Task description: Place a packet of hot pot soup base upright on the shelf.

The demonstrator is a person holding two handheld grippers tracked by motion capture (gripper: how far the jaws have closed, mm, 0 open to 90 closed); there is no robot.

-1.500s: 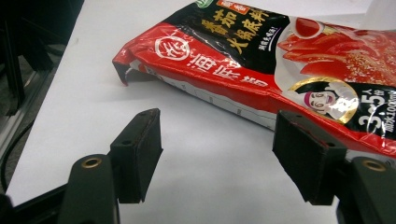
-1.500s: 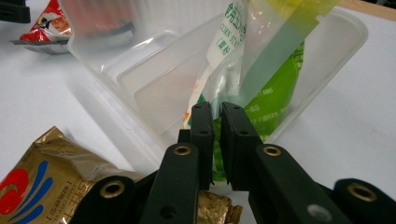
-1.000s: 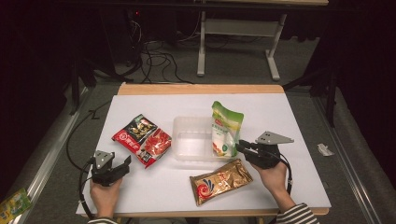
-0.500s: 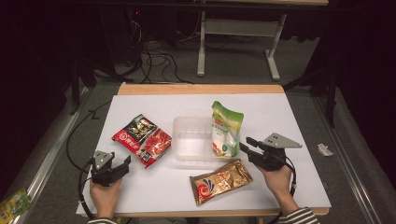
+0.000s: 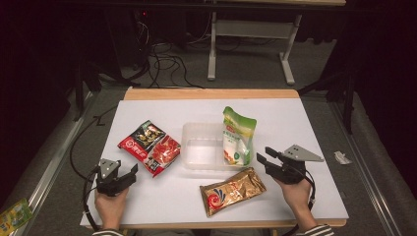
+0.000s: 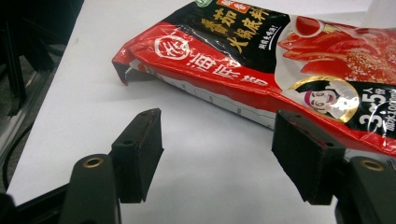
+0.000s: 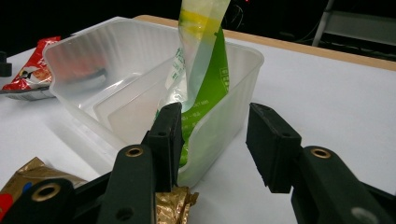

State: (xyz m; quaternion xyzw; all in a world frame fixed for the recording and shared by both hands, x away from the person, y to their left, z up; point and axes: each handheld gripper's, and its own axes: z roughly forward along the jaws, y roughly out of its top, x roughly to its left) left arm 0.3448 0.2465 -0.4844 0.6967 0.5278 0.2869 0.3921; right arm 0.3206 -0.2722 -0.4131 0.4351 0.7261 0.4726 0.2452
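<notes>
The green pouch [image 5: 238, 137] stands nearly upright inside the clear plastic tray [image 5: 199, 147], leaning against the tray's right wall, with its top well above the rim. In the right gripper view the pouch [image 7: 201, 70] shows through the translucent wall of the tray [image 7: 116, 60], which has a low ridge dividing its floor. The tray sits near the middle of the table [image 5: 305, 128], a little toward the near edge.

The right gripper [image 5: 263, 160] is just beside the tray's right wall, pointing at it. Its jaws have just been opening; they now stand moderately wide, with nothing pressed between them. From its own camera the right gripper [image 7: 214, 140] frames the tray's near corner, the pads clear of the pouch.

A gold packet [image 5: 232, 191] lies flat in front of the tray, close to the near edge, and its crinkled end [image 7: 175, 205] shows beneath the right gripper's jaw.

A red and black packet [image 5: 150, 146] lies flat just left of the tray. The left gripper [image 5: 132, 172] rests near the table's near left corner, aimed at this packet [image 6: 261, 60], its jaws [image 6: 217, 158] spread wide and empty, the packet just beyond them.
</notes>
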